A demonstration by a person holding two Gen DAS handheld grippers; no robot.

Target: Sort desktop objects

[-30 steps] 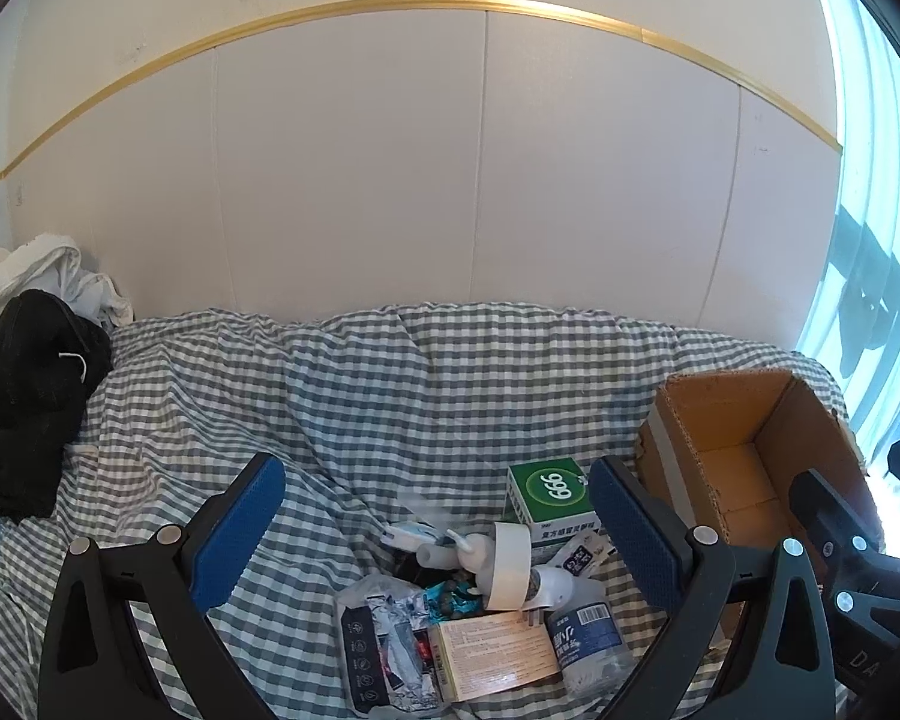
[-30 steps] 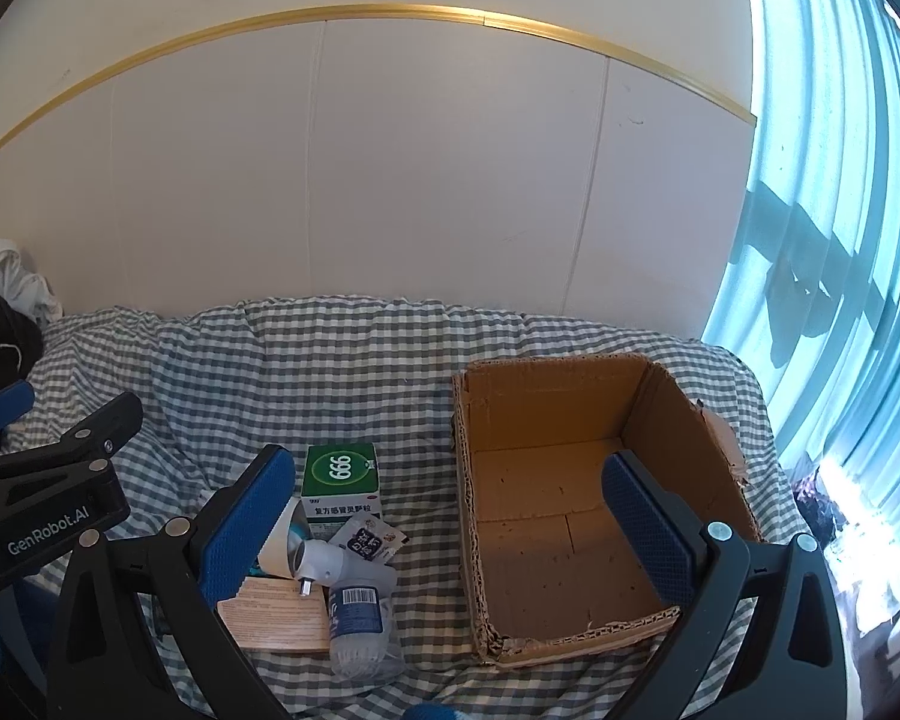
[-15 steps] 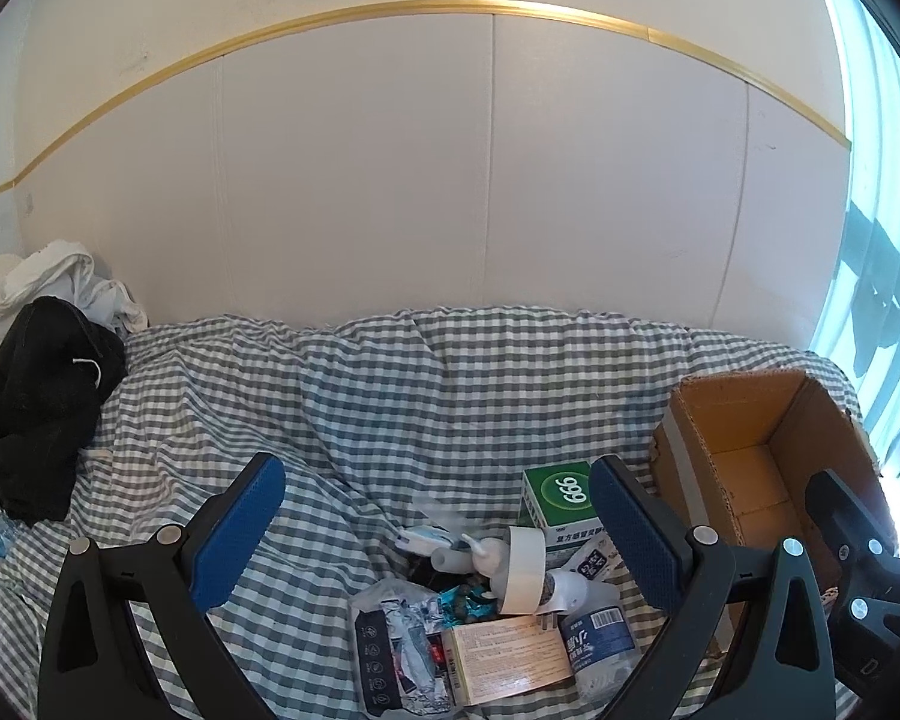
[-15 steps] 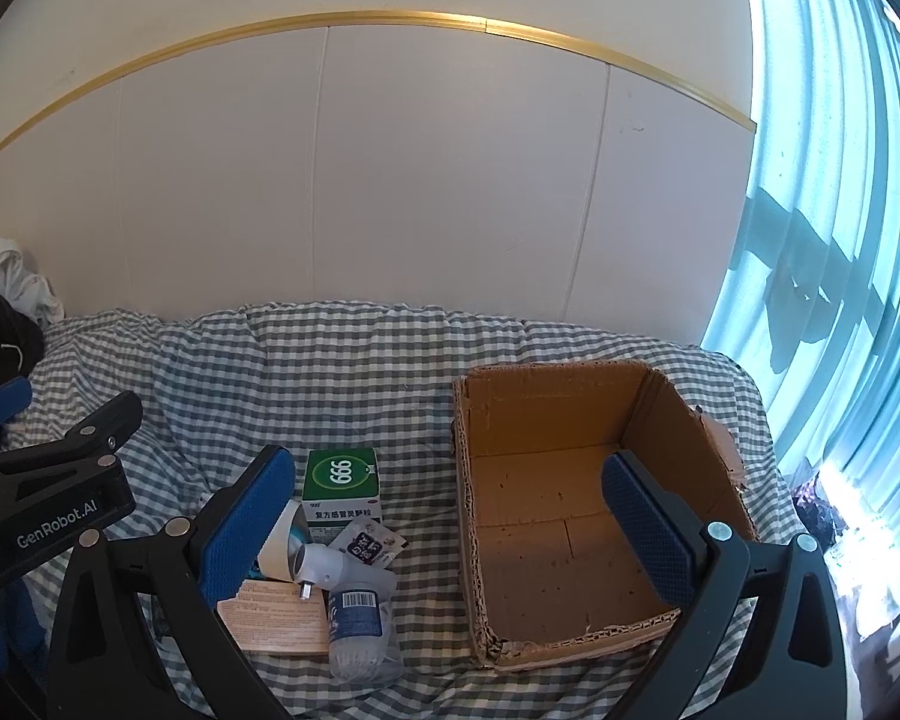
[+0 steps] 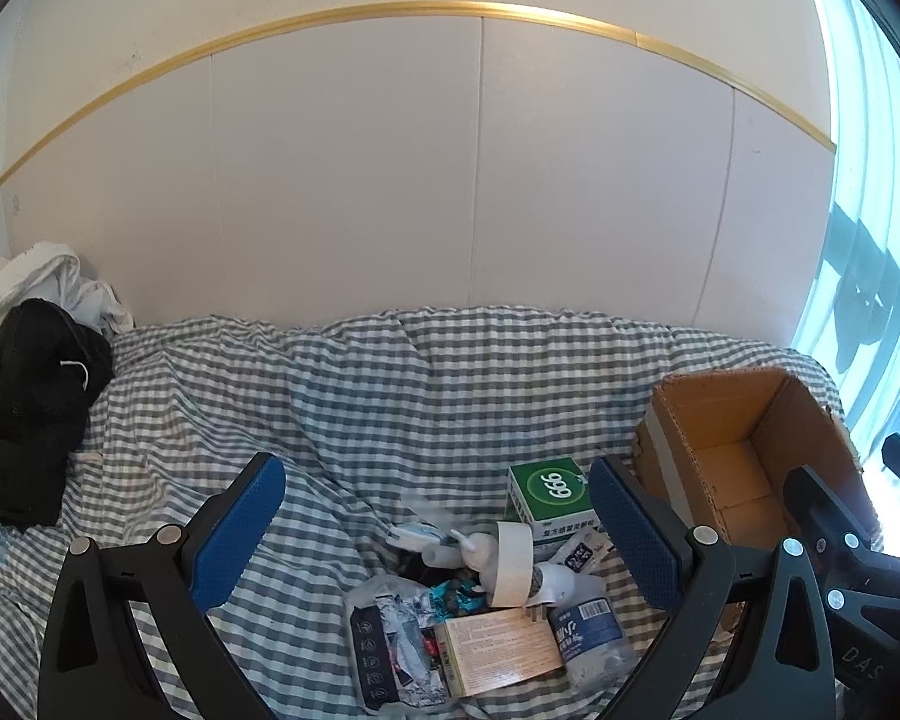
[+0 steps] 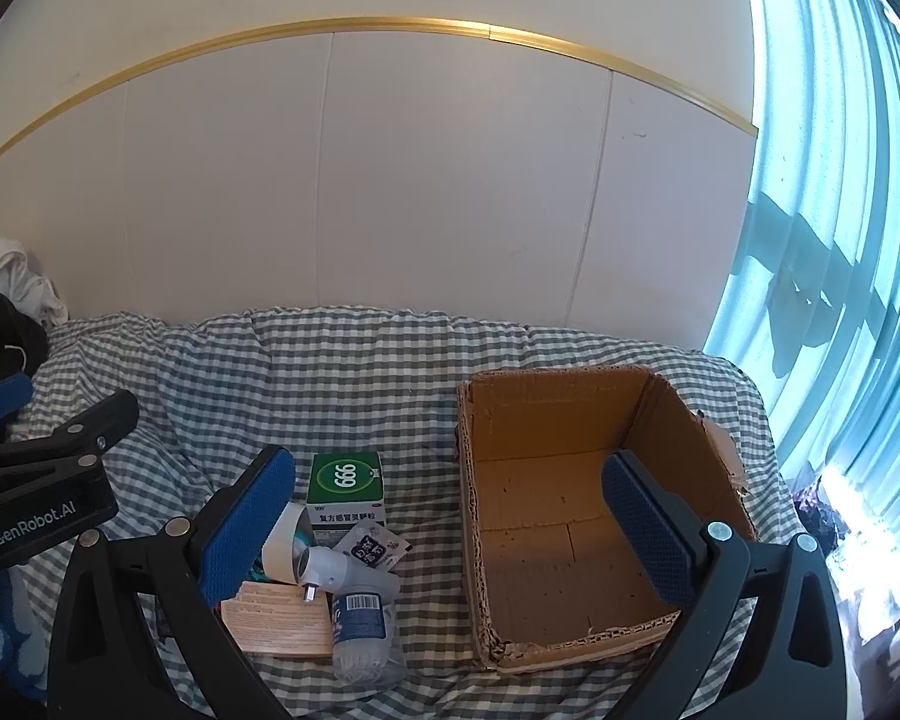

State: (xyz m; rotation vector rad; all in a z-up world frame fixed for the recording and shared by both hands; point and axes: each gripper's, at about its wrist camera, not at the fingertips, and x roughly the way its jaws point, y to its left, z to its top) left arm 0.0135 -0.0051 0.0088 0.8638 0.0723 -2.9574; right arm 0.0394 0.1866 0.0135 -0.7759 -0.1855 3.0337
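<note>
- Right wrist view: right gripper [image 6: 447,516] was spread wide, holding nothing — above the checked cloth [image 6: 342,360], bare toward the wall.
- Corrugated cardboard box [image 6: 570,414] sat open and empty, torn rim.
- Left gripper [image 5: 438,525] gaped, empty — over the clutter: green box [image 5: 552,489], tape roll [image 5: 510,564], plastic bottle [image 5: 588,636].

Grey-white checked cloth [image 6: 342,372], brown cardboard box [image 6: 570,420], green 999 carton [image 6: 346,480], perhaps white tape [image 5: 513,564]
</note>
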